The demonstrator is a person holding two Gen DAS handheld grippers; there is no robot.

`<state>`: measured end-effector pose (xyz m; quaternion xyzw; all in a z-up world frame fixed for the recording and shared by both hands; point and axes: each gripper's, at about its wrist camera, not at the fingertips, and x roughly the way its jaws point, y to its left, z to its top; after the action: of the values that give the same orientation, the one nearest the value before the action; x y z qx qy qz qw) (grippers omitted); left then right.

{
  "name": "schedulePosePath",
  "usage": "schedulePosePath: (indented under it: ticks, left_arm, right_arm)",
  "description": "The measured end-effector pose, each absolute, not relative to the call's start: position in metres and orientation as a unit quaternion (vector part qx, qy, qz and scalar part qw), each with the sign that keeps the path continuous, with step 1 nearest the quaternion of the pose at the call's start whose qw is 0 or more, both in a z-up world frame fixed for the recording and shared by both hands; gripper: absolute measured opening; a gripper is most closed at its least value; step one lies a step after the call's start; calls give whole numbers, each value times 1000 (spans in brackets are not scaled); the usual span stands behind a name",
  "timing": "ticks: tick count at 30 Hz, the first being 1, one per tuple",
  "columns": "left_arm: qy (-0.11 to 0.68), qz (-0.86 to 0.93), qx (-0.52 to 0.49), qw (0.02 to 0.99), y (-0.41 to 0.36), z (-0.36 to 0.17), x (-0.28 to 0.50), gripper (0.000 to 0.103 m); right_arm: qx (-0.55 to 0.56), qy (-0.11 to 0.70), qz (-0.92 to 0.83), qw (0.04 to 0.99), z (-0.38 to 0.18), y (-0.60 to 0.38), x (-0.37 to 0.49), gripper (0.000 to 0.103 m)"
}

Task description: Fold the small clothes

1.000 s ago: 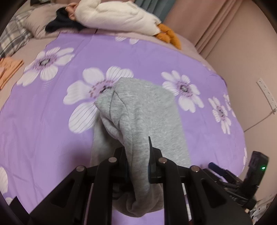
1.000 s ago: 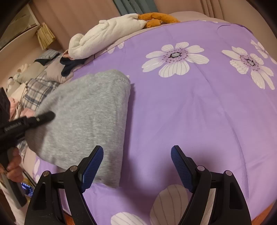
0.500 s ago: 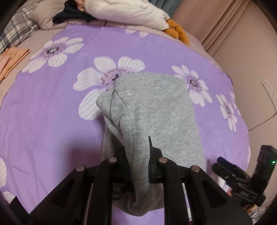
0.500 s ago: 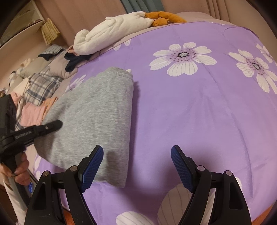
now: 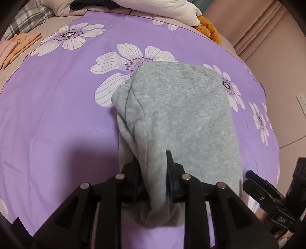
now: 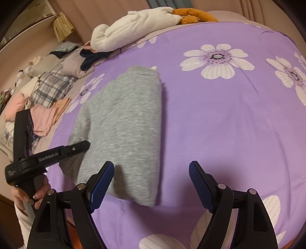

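Note:
A grey knit garment (image 5: 179, 115) lies folded lengthwise on the purple flowered bedspread (image 5: 57, 115). My left gripper (image 5: 153, 172) is shut on the garment's near left edge and bunches the cloth between its jaws. In the right wrist view the same garment (image 6: 124, 124) lies left of centre, with the left gripper (image 6: 80, 147) at its left edge. My right gripper (image 6: 151, 183) is open and empty, just above the bedspread, its left finger beside the garment's near right corner.
A white bundle (image 6: 137, 28) and an orange plush toy (image 6: 193, 15) lie at the far end of the bed. Folded pink and orange clothes (image 6: 47, 115) and plaid cloth (image 6: 53, 88) sit at the left. A wall (image 5: 286, 76) rises on the right.
The garment has flattened and spread out on the bedspread as my left gripper lowered with it. My right gripper stays open and has drawn back slightly from the garment.

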<state>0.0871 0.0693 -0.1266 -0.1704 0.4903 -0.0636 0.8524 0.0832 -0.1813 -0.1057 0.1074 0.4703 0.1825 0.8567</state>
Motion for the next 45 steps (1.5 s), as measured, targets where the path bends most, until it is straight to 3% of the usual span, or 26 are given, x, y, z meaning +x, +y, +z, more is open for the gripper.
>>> schedulePosePath:
  ticks: [5,9,14,23,25,36,38,42,45]
  left_arm:
    - [483,-62,-173,856,69,-131,69,33]
    - [481,-62,-186,855,70,-138,66,26]
    - [480,-61,-165,860,65,-133,61,26]
    - [482,-43,-148,862,66,-153,65,40]
    - [484,-39,-158,860,70,-156,66,50]
    - [481,-39,-205,852,78,-156,63,54]
    - [487,-41,-222,844,83,-152,63,59]
    - [475,-36,-246,844,94,-137,57,85]
    - [457,-40,-249,853,102,-128,57,91]
  right_arm:
    - [106,483,194,847,-113,-173,88,80]
    - [119,495,205,836,-120,-169,91,80]
    - [115,495,204,837,-115,-166,88,80]
    - [115,506,211,828,-128,-159,91,82]
    - [116,507,209,828,-129,-160,91,83]
    - [108,508,198,831,-131,-162,90,87]
    - [111,511,197,829,-129,-163,90,87]
    - [113,489,198,842,-117,-172,90,87]
    - [117,470,189,854,-106,-183,94,98]
